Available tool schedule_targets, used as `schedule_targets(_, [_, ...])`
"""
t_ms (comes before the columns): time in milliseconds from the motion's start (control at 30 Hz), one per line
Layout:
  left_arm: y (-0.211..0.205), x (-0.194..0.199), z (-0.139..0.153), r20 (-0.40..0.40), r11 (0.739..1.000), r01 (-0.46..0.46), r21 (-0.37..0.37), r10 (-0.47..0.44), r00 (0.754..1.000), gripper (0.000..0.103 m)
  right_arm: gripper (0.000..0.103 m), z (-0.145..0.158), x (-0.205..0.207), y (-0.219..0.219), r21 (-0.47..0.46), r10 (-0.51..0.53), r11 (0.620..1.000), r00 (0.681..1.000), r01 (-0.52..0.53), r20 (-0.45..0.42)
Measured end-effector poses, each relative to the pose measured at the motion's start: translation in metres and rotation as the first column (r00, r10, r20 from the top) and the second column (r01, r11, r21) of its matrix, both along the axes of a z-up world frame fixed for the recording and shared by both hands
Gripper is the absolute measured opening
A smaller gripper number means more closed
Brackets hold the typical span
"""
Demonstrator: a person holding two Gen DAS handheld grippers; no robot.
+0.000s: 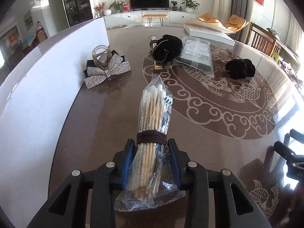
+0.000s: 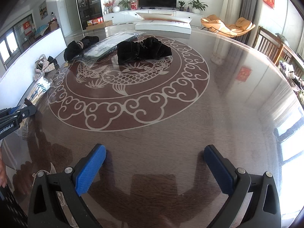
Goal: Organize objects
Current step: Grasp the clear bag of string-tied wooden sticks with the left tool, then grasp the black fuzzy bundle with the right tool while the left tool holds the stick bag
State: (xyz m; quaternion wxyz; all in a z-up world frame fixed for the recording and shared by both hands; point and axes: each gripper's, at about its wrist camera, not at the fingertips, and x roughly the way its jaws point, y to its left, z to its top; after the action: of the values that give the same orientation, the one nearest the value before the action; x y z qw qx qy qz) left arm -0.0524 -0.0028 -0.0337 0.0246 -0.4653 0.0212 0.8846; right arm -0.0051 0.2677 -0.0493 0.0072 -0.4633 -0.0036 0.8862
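My left gripper (image 1: 151,142) is shut on a plastic bag of cotton swabs (image 1: 152,121) bound with a brown band, held over the round brown table (image 1: 218,152). The bag also shows at the left of the right wrist view (image 2: 40,87), with the left gripper (image 2: 20,112) on it. My right gripper (image 2: 154,152) is open and empty above bare table. A rhinestone bow clip (image 1: 107,71) lies against a white board (image 1: 38,95). One black velvet scrunchie (image 1: 167,47) rests on a small stand; another (image 1: 240,68) (image 2: 143,50) lies on the table's fish pattern.
A clear packet with a dark item (image 1: 197,55) lies between the scrunchies. A white flat box (image 1: 209,31) sits at the table's far edge. A wooden chair (image 1: 262,39) stands at the right. The right gripper's body (image 1: 292,155) shows at the right edge.
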Motion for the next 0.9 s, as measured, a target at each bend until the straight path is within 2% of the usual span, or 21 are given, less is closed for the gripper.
schedule_targets(67, [-0.008, 0.003, -0.001, -0.001, 0.999, -0.043, 0.001, 0.043, 0.999, 0.056, 0.103, 0.0, 0.0, 0.0, -0.001, 0.0, 1.0, 1.0, 0.0, 0.001])
schedule_targets(133, [-0.015, 0.002, -0.005, -0.004, 0.994, -0.104, -0.016, 0.104, 0.995, 0.086, 0.103, 0.0, 0.0, 0.0, -0.002, -0.001, 1.0, 1.0, 0.001, 0.001])
schedule_targets(200, [-0.023, -0.001, -0.009, 0.01, 0.989, -0.145, 0.015, 0.145, 0.989, 0.095, 0.103, 0.0, 0.0, 0.0, -0.002, -0.001, 1.0, 1.0, 0.001, 0.001])
schedule_targets(233, [-0.024, -0.002, -0.01, 0.013, 0.989, -0.149, 0.005, 0.149, 0.989, 0.101, 0.103, 0.0, 0.0, 0.0, -0.002, -0.001, 1.0, 1.0, 0.001, 0.001])
schedule_targets(600, [-0.024, 0.001, -0.013, -0.003, 0.986, -0.167, 0.003, 0.167, 0.986, 0.103, 0.103, 0.001, -0.003, 0.001, -0.015, 0.003, 1.0, 1.0, -0.002, 0.013])
schedule_targets(700, [-0.024, 0.002, -0.013, -0.007, 0.985, -0.17, 0.005, 0.17, 0.985, 0.103, 0.103, 0.01, -0.031, 0.013, -0.142, -0.019, 0.989, 0.998, 0.027, 0.056])
schedule_targets(800, [-0.024, 0.001, -0.012, -0.01, 0.986, -0.169, 0.005, 0.169, 0.986, 0.103, 0.103, 0.031, -0.079, 0.023, -0.296, -0.09, 0.949, 0.994, 0.104, 0.06])
schedule_targets(900, [-0.024, 0.001, -0.012, -0.01, 0.986, -0.169, 0.005, 0.169, 0.986, 0.103, 0.103, 0.035, -0.137, 0.021, -0.366, -0.153, 0.911, 0.98, 0.189, 0.125])
